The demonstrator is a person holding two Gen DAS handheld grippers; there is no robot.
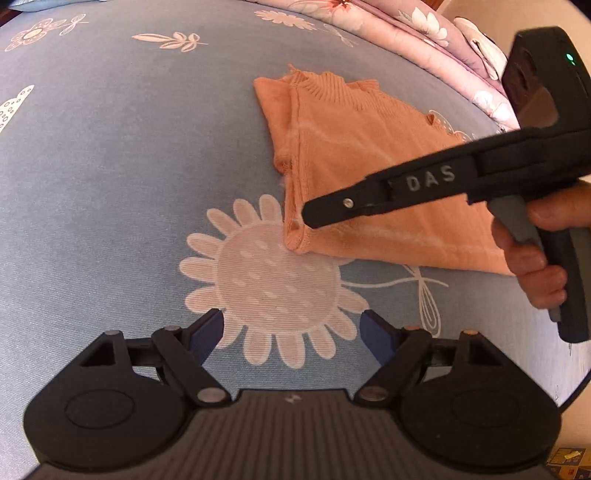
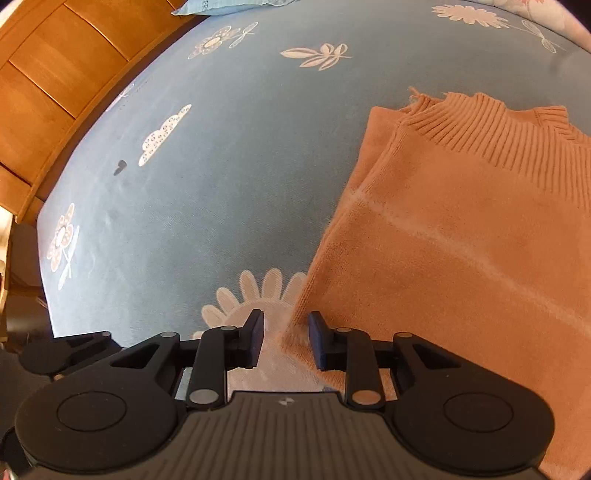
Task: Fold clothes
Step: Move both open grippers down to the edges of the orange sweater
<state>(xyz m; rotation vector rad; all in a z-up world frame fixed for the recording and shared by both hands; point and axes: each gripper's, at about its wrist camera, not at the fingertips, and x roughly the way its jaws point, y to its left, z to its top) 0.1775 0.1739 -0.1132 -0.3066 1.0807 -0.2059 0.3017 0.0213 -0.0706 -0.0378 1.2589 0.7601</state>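
— What's on the far left? Just the blue flowered bedsheet (image 1: 110,166), and the left gripper (image 1: 293,328) hovering over the big daisy print, jaws spread wide, holding nothing.

— And the sweater? The orange sweater (image 1: 369,155) lies flat on the sheet, right of the daisy, already folded at least once, ribbed collar away from us. The right gripper (image 2: 286,339) sits at its near-left corner, jaws partly apart, with the corner lying between them; not clamped yet, I'd say.

— Will it behave? Soft knit, light, floppy; I'd guess it sags and stretches if lifted by one point. Better to pinch that doubled corner edge through both layers.

— Any baskets or boxes? None that I can see; only a pink floral quilt (image 1: 424,33) bunched at the far right.
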